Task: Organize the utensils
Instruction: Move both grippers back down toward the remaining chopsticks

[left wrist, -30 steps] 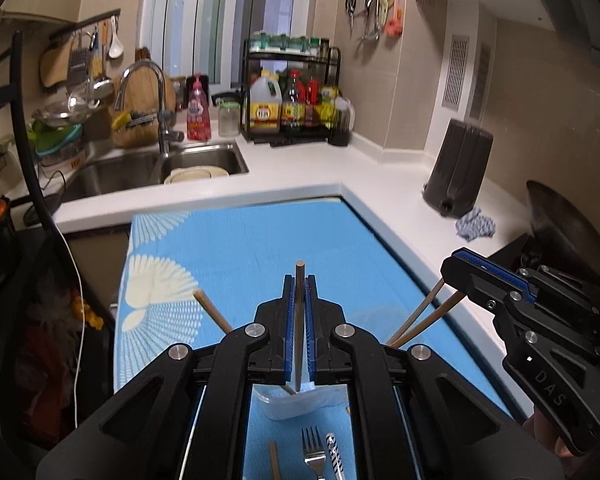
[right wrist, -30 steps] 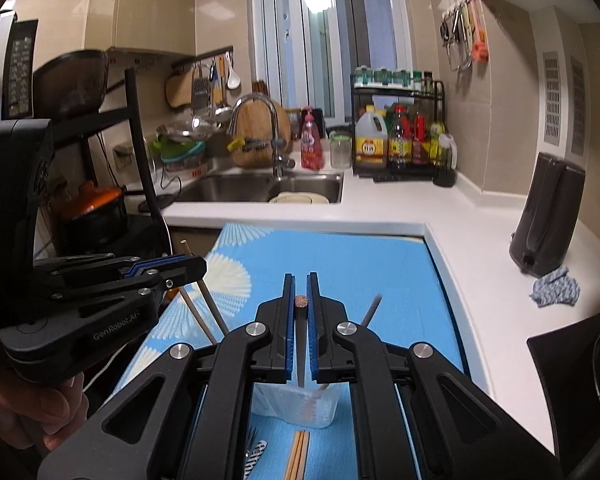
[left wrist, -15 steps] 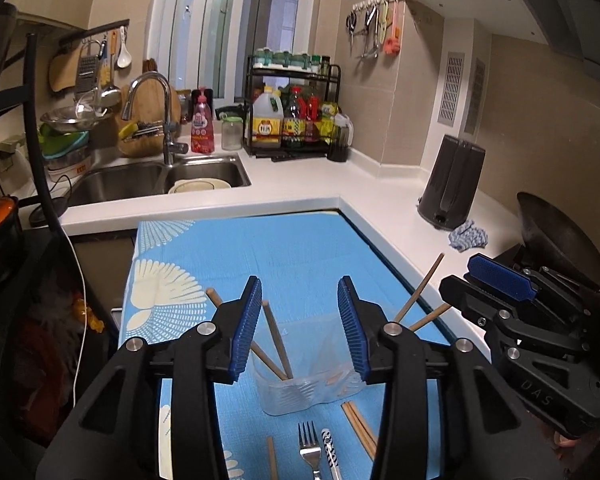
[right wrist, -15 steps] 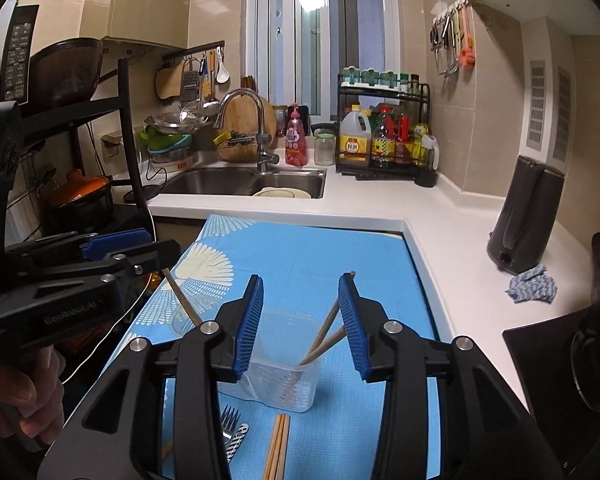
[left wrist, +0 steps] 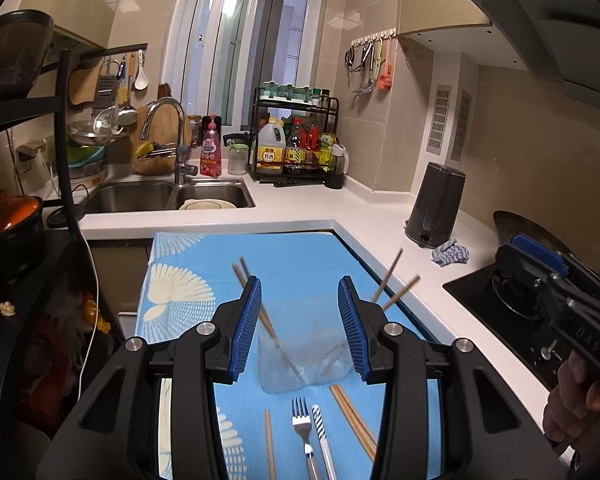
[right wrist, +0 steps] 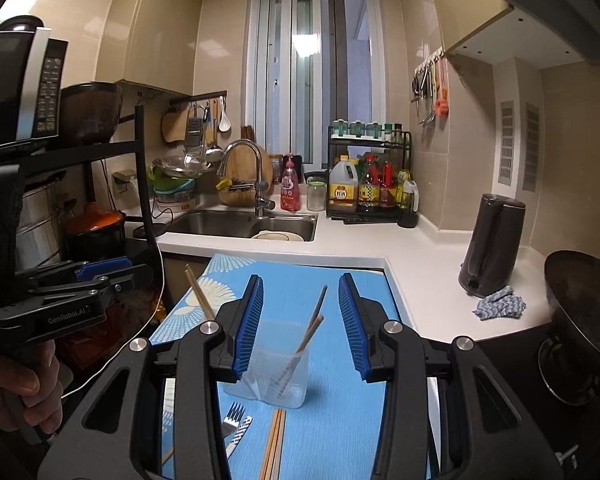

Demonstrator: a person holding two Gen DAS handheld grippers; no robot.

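Note:
A clear plastic cup point(left wrist: 306, 354) point(right wrist: 274, 372) stands on the blue mat point(left wrist: 292, 264) and holds several wooden chopsticks point(left wrist: 392, 282) point(right wrist: 312, 326) that lean out to both sides. My left gripper point(left wrist: 299, 326) is open and empty, above and behind the cup. My right gripper point(right wrist: 300, 326) is open and empty, also above the cup. On the mat in front of the cup lie a fork point(left wrist: 303, 426) point(right wrist: 232, 416), a striped-handled utensil point(left wrist: 320, 428), a pair of chopsticks point(left wrist: 352, 420) point(right wrist: 274, 440) and a single chopstick point(left wrist: 269, 440).
A white L-shaped counter point(left wrist: 372, 216) borders the mat. A sink point(right wrist: 244, 224) with a tap lies at the back, a bottle rack point(right wrist: 370, 184) beside it. A dark kettle point(right wrist: 490, 244) and a cloth point(right wrist: 500, 304) are on the right, near a stove point(left wrist: 500, 300).
Both grippers were shut on a chopstick each a second ago. They have opened, the chopsticks now stand in the cup, and both grippers have pulled up and back.

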